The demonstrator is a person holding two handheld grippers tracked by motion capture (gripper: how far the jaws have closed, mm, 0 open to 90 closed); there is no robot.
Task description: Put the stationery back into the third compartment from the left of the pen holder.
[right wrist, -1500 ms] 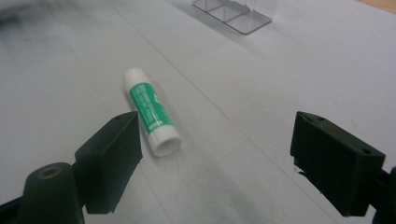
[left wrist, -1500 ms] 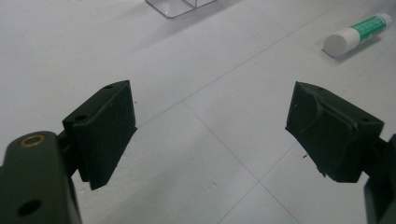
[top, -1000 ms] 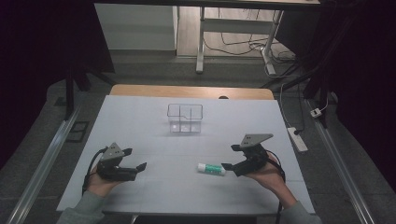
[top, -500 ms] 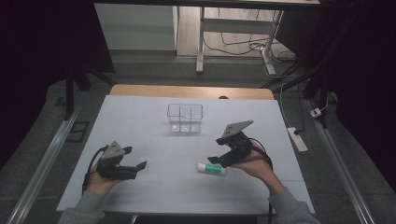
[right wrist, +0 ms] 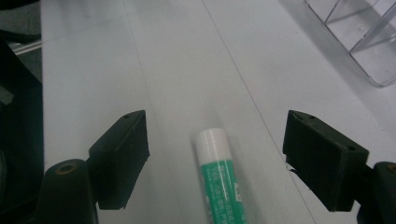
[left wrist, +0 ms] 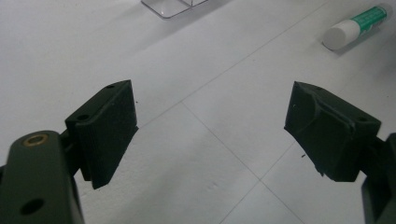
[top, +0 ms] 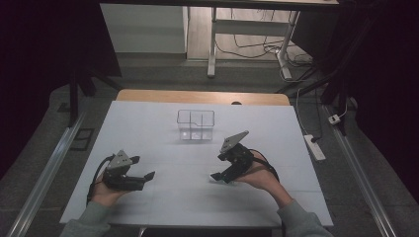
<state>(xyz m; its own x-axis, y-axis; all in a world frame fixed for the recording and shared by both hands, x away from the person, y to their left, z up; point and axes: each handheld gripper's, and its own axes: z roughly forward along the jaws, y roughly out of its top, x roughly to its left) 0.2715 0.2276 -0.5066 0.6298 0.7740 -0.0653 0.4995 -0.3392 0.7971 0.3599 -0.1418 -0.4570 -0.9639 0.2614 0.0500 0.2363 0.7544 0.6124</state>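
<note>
Two grippers work over one white bench (top: 148, 123), which carries one clear organizer and one glue stick. Toward the near left corner, the left gripper (top: 141, 178) rests in the person's left hand (top: 106, 190), jaws spread wide over bare surface. At the middle of the bench, nearer the far edge, stands the clear plastic organizer (top: 196, 125), split into compartments, all of which look empty. Right of centre, toward the near edge, the right gripper (top: 221, 177) tilts down in the right hand (top: 259, 173), jaws wide apart. The glue stick (right wrist: 219, 175), green-labelled with a white cap, lies flat between those jaws, touching neither. Nothing blocks it.
</note>
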